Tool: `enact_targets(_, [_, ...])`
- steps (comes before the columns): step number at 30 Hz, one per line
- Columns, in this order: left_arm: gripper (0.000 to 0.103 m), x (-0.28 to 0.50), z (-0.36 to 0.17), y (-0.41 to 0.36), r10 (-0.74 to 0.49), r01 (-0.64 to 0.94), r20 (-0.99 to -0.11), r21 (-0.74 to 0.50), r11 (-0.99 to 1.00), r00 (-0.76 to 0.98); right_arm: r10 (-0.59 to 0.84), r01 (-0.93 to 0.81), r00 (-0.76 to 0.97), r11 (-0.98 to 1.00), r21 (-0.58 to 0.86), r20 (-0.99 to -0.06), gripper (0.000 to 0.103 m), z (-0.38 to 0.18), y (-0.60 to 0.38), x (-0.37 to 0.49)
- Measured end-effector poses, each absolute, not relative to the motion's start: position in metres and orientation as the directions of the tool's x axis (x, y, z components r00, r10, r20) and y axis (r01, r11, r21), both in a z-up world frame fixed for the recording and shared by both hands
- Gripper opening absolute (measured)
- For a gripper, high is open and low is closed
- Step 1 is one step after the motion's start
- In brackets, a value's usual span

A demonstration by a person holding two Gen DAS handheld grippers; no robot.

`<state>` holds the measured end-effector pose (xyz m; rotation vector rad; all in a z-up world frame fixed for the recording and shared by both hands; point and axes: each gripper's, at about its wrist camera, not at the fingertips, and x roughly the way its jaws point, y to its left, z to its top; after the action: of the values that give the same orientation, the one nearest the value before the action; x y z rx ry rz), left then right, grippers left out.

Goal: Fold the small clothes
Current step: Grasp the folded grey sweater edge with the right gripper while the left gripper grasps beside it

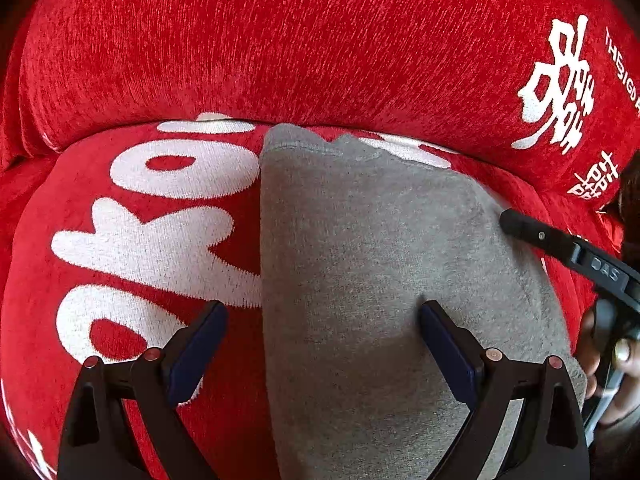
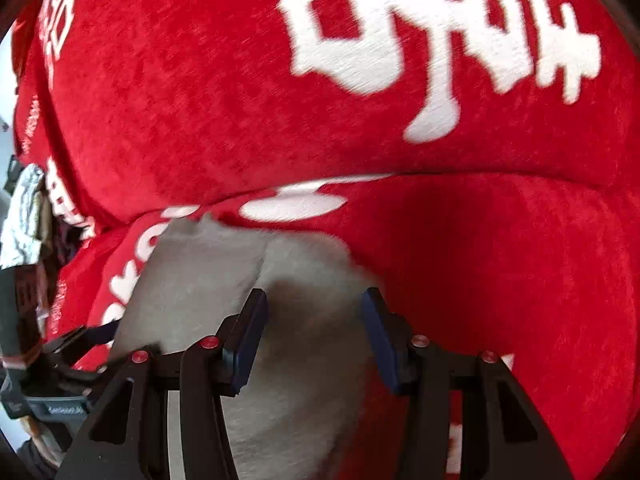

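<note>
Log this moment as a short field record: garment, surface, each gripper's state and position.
garment: grey cloth, lying flat, straight folded edge on its left side
surface: red cover with white lettering
left gripper: open, over the cloth's left edge, one finger over the cover, one over the cloth
right gripper: open, over the cloth's right part
held: nothing in either gripper

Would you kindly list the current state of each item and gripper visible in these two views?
grey cloth: lying flat on the red cover, folded with a straight left edge, not gripped.
left gripper: open, fingers spread over the cloth's left edge.
right gripper: open, poised over the cloth's right side.
red cover: draped over the cushions, white lettering showing.
</note>
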<state>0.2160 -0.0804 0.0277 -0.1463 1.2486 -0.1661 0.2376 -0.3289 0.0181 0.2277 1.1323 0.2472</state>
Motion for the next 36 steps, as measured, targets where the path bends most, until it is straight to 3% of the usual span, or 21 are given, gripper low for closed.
enact_targets(3, [0.097,0.211,0.038,-0.078,-0.187,0.065,-0.928,-0.176,0.982,0.322,0.256,-0.066,0.42,0.966,0.252,-0.871,0.056,0.027,-0.339,0.226])
enact_targets(7, [0.097,0.192,0.062,-0.056,-0.214,0.081,-0.907,-0.198,0.977,0.362,0.301,-0.056,0.447,0.949,0.31,-0.842,0.059,0.049,-0.364,0.187])
enact_targets(12, [0.097,0.17,0.063,-0.016,-0.304,0.008,-0.894,-0.319,0.948,0.328,0.438,-0.047,0.438,0.883,0.466,-0.785,0.064,0.06,-0.38,0.134])
enact_targets(18, [0.097,0.15,0.051,-0.03,-0.406,0.002,-0.874,-0.421,0.907,0.266,0.496,-0.06,0.394,0.854,0.517,-0.773,0.065,0.049,-0.355,0.116])
enact_targets(22, [0.097,0.15,0.045,-0.049,-0.399,0.034,-0.883,-0.404,0.914,0.247,0.489,-0.041,0.349,0.86,0.508,-0.8,0.064,0.032,-0.347,0.116])
enact_targets(26, [0.097,0.158,0.032,-0.052,-0.466,-0.005,-0.858,-0.478,0.878,0.216,0.569,0.034,0.341,0.788,0.615,-0.748,0.067,0.011,-0.354,0.121])
enact_targets(30, [0.097,0.163,0.032,-0.07,-0.452,0.046,-0.865,-0.454,0.89,0.218,0.584,-0.003,0.34,0.785,0.62,-0.738,0.066,0.008,-0.341,0.129])
enact_targets(33, [0.089,0.165,0.035,-0.084,-0.406,0.085,-0.884,-0.397,0.914,0.232,0.566,-0.019,0.337,0.803,0.596,-0.752,0.06,0.008,-0.333,0.133])
enact_targets(36, [0.075,0.164,0.039,-0.087,-0.396,0.103,-0.878,-0.383,0.918,0.267,0.565,-0.032,0.34,0.806,0.591,-0.752,0.049,0.009,-0.331,0.135])
